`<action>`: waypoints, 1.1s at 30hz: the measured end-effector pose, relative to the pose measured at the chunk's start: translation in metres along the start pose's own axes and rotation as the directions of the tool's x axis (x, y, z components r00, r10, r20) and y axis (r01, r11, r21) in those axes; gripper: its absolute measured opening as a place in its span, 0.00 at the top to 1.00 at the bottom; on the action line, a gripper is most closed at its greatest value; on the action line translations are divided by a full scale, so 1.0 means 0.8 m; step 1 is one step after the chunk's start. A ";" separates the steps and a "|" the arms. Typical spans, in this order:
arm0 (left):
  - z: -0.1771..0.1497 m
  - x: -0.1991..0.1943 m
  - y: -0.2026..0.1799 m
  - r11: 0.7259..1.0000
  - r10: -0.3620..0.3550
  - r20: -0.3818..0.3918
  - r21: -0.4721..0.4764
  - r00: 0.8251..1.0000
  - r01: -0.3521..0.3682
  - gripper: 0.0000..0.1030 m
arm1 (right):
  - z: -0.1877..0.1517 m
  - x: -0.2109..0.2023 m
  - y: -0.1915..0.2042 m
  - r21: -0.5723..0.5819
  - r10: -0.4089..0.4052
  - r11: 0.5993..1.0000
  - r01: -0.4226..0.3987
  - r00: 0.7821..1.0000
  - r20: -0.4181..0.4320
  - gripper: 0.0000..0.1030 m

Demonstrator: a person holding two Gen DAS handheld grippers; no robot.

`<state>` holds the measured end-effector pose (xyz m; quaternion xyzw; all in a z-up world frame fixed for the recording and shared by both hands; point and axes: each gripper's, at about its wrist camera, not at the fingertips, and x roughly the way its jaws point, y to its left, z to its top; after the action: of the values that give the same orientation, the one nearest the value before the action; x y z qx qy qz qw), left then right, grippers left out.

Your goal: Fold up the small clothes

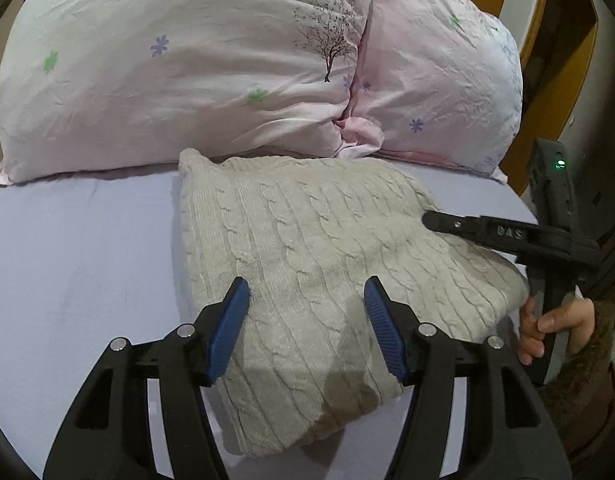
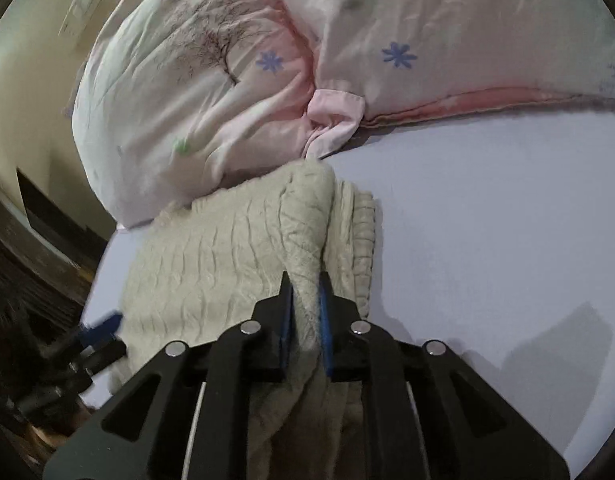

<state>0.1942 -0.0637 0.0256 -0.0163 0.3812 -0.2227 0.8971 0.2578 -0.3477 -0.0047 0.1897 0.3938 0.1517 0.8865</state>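
A cream cable-knit sweater [image 1: 307,240] lies folded on the lilac bed sheet [image 1: 79,260]. My left gripper [image 1: 307,300] is open just above the sweater's near part, with its blue pads on either side of the knit and nothing held. My right gripper [image 2: 305,304] is shut on a raised fold of the sweater [image 2: 227,256]; it also shows in the left wrist view [image 1: 431,218], reaching over the sweater's right edge. The left gripper's blue tip [image 2: 103,326] shows at the sweater's left edge in the right wrist view.
Two pink floral pillows [image 1: 187,64] [image 1: 439,80] lie against the far side of the sweater. A wooden headboard [image 1: 543,40] stands at the far right. The sheet [image 2: 487,220] stretches right of the sweater. A hand [image 1: 547,328] holds the right gripper's handle.
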 end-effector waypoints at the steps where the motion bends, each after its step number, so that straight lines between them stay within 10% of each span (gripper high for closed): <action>1: -0.002 -0.006 0.004 1.000 -0.007 0.001 -0.007 1.000 0.007 0.40 | -0.001 -0.012 0.002 0.006 0.001 1.000 -0.001 1.000 0.011 0.79; 5: -0.016 -0.043 0.015 0.999 -0.033 0.041 -0.036 0.999 0.035 0.31 | -0.022 -0.087 0.036 -0.055 0.095 0.995 -0.088 0.986 0.136 0.61; 8: -0.043 -0.069 0.024 0.998 0.013 0.063 -0.066 0.998 -0.008 0.15 | -0.045 -0.088 0.067 -0.136 0.182 0.976 -0.170 0.980 0.077 0.57; 13: -0.076 -0.071 0.028 0.994 0.058 0.015 -0.094 0.998 -0.057 0.10 | -0.065 -0.036 0.051 -0.118 0.021 0.993 -0.025 0.999 -0.035 0.66; 17: -0.094 -0.064 0.024 0.986 0.141 -0.021 -0.088 0.990 -0.142 0.03 | -0.076 -0.100 0.058 -0.138 0.032 0.990 -0.019 0.996 0.087 0.02; 21: -0.101 -0.059 0.014 0.979 0.194 -0.023 -0.062 0.981 -0.195 0.01 | -0.103 -0.150 0.048 -0.144 -0.096 0.981 0.131 0.969 0.228 0.02; 27: -0.110 -0.040 0.003 0.958 0.287 -0.084 -0.007 0.954 -0.288 0.01 | -0.123 -0.065 0.064 -0.167 -0.242 0.956 0.241 0.970 0.011 0.02; 33: -0.112 -0.029 -0.002 0.943 0.333 -0.114 0.030 0.936 -0.332 0.01 | -0.130 -0.015 0.099 -0.242 -0.346 0.912 0.331 0.938 -0.020 0.02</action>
<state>0.1176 -0.0430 -0.0215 0.0659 0.4294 -0.0706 0.8980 0.1622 -0.2605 -0.0254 0.0075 0.4273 0.0472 0.9028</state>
